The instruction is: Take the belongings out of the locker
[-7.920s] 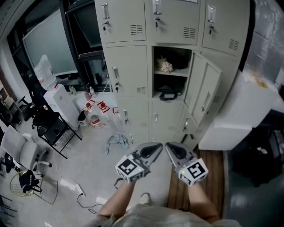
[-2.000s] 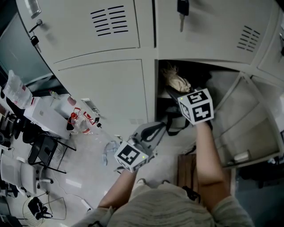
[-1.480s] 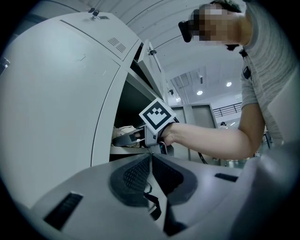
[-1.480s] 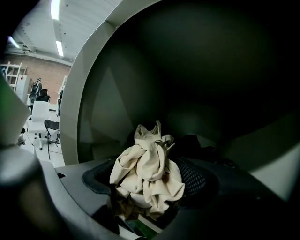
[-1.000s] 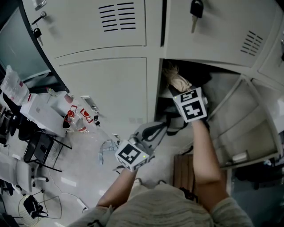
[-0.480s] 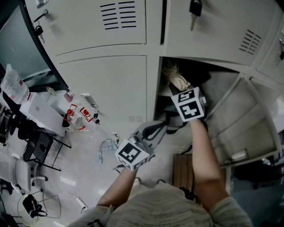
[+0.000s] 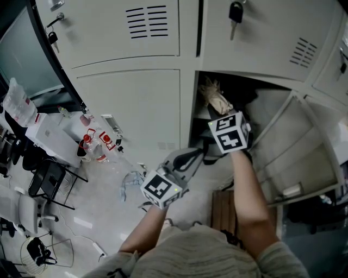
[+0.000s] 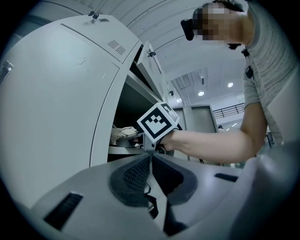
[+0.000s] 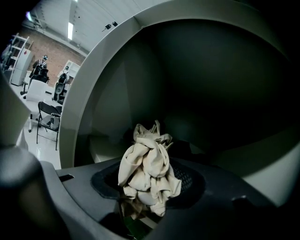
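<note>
A crumpled beige cloth [image 7: 216, 99] lies at the front of the open locker's upper shelf [image 7: 202, 113]. My right gripper [image 7: 218, 113] reaches into that compartment and is shut on the cloth [image 9: 147, 168], which bulges up between its pads. Under the shelf a black bag [image 7: 211, 150] shows partly, behind my arm. My left gripper [image 7: 199, 155] hangs lower, outside the locker, shut with nothing between its pads [image 8: 138, 173]. In the left gripper view, the right gripper's marker cube [image 8: 158, 122] sits at the shelf edge beside the cloth [image 8: 123, 133].
The locker door [image 7: 296, 146] stands swung open to the right. A key [image 7: 235, 13] hangs from the locker above. On the floor to the left are bottles [image 7: 91, 145], a folding chair [image 7: 50, 176] and a bluish strap [image 7: 132, 180]. A wooden board [image 7: 223, 209] lies below the locker.
The person has stepped up to the locker and the right gripper has gone into the upper compartment. Over the last second it has drawn slightly back and left. The left gripper has hardly moved.
</note>
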### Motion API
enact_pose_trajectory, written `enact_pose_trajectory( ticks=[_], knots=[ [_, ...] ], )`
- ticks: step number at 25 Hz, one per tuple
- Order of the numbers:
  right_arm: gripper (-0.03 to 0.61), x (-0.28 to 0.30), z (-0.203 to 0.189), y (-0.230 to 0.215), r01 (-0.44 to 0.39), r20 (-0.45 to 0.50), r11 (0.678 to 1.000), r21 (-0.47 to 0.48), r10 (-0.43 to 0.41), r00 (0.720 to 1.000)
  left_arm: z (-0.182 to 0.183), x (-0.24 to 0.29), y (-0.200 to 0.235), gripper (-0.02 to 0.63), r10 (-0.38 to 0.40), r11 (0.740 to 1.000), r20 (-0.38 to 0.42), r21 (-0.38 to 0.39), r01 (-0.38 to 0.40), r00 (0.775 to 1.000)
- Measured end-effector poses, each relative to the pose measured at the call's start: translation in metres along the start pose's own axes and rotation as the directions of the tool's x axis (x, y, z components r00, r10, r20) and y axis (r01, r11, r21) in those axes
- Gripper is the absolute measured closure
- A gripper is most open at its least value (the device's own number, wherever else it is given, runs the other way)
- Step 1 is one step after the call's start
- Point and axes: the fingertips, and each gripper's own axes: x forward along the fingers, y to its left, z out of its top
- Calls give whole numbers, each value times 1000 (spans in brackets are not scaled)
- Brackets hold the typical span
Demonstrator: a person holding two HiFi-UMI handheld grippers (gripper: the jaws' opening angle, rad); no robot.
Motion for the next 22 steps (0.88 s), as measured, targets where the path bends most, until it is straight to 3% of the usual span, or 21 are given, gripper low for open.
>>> enact_pose_trajectory(
  ticks=[11,22],
  knots=[
    [361,-40,-3,2,26,149,993,117,-44,988,-2,7,0,607,-6,1000,-12,10,6,1000],
    [360,-75,-20,3,-17,227,978,206,-31,974,1,12,-6,607,-13,1000,-5,3,13,1000]
  ],
)
